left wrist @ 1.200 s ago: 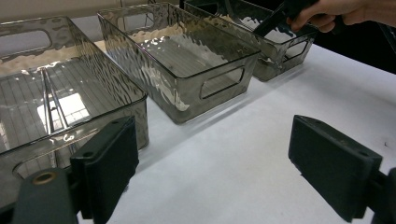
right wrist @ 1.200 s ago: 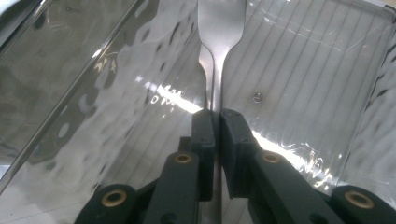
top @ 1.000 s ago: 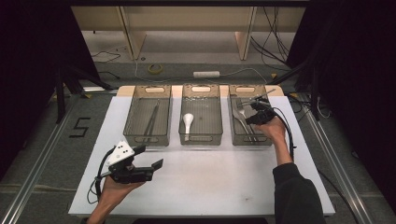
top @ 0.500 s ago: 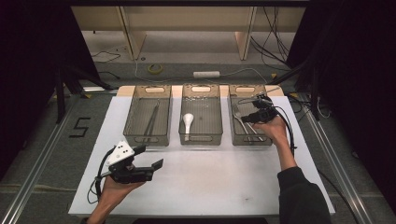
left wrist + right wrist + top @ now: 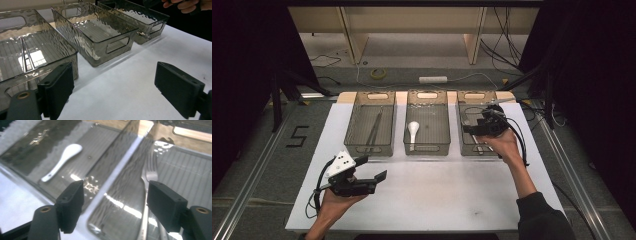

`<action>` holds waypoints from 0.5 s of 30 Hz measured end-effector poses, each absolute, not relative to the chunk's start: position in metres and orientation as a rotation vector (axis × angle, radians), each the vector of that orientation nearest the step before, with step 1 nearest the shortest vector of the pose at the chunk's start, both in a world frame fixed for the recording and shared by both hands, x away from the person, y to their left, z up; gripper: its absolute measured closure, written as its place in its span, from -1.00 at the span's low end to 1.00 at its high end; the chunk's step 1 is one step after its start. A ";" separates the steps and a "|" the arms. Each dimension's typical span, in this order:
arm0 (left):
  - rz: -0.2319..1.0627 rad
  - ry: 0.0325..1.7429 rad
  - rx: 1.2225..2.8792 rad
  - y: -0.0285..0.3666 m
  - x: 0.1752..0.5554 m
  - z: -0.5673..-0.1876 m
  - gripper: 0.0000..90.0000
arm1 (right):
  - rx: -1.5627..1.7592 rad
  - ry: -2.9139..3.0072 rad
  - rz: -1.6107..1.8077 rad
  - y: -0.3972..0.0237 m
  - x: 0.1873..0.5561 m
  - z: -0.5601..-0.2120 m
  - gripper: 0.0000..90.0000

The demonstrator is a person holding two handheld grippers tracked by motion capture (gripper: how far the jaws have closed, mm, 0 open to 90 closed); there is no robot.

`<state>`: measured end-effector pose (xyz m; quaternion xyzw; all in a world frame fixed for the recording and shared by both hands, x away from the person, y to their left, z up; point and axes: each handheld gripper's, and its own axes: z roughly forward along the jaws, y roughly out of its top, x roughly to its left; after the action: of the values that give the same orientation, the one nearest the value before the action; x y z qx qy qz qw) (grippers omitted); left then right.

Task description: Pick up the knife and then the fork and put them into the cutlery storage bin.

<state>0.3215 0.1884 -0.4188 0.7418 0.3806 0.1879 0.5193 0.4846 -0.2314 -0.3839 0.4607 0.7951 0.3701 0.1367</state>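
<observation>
Right gripper view is showing the right claw with its jaws just opening wide and nothing between them. The fork is lying in the right bin below. Lifting straight up should be keeping it clear of the walls. The left claw is waiting wide open over the desk.

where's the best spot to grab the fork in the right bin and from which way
Grip the fork on its slim handle just below the tines, coming straight down from above with the right gripper, fingers either side of the handle. It lies flat along the right bin, whose walls likely block any sideways approach.
</observation>
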 end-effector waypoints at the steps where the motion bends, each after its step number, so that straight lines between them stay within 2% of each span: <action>1: 0.450 0.910 1.781 0.188 0.322 -0.419 -0.66 | 1.326 2.293 1.084 -0.230 0.481 -0.383 -0.34; 15: 0.443 0.910 1.779 0.188 0.322 -0.419 -0.66 | 1.183 2.249 1.277 -0.222 0.421 -0.382 -0.37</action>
<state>0.3216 0.1882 -0.4189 0.7422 0.3796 0.1849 0.5204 0.4206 -0.2216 -0.3824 0.4113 0.7820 0.4441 0.1485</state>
